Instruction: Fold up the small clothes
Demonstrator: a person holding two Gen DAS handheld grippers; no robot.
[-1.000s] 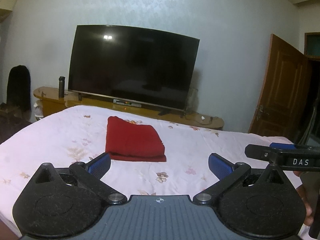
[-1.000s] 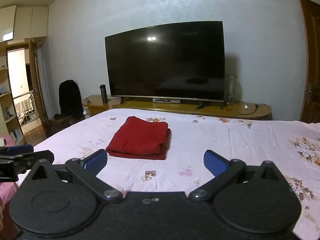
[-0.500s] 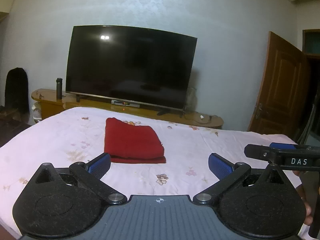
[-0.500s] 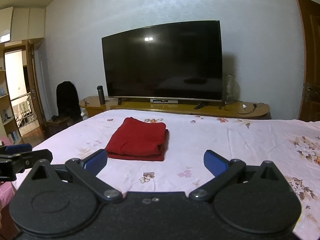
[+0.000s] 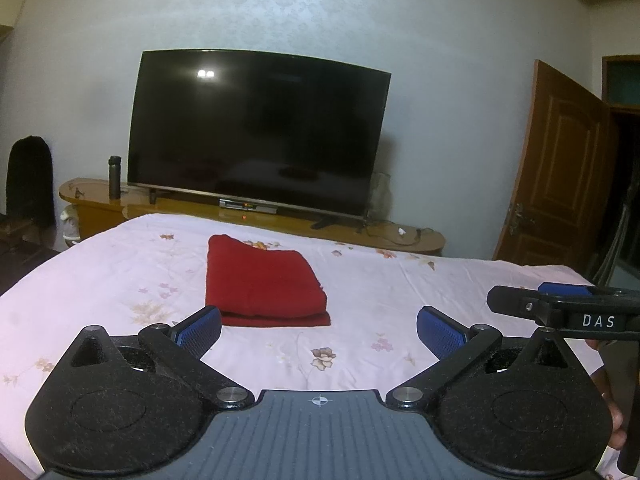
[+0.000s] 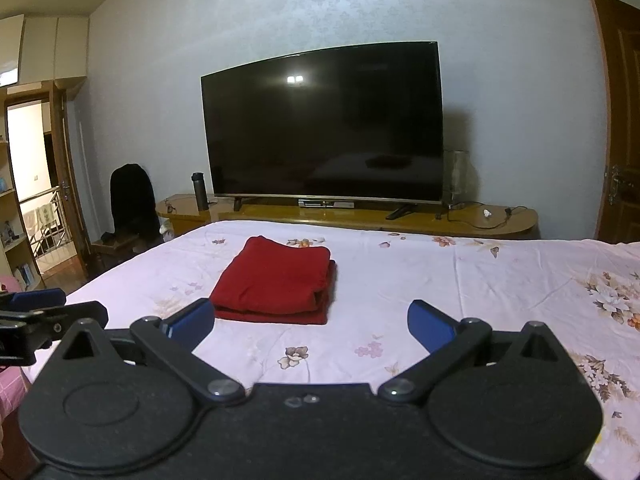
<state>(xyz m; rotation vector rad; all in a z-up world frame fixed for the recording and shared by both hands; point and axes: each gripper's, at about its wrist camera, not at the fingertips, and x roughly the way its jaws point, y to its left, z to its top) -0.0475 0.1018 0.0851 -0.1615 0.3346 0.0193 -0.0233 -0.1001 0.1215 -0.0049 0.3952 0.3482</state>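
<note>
A red garment [image 5: 262, 282] [image 6: 276, 282] lies folded into a flat rectangle on the bed's pink floral sheet [image 5: 100, 280] [image 6: 460, 280]. My left gripper [image 5: 318, 330] hovers open above the near part of the bed, short of the garment, with nothing between its blue pads [image 5: 200, 328]. My right gripper [image 6: 310, 324] is also open and empty, held back from the garment at about the same distance. Each gripper's tip shows at the edge of the other's view.
A large dark television [image 5: 256, 132] [image 6: 324, 124] stands on a low wooden cabinet [image 6: 400, 218] past the bed's far edge. A dark flask [image 6: 199, 191] stands on the cabinet's left end. A wooden door [image 5: 556, 172] is at the right, an open doorway [image 6: 32, 184] at the left.
Both grippers have drawn back and risen slightly from the folded garment, which lies still. The jaws stay open.
</note>
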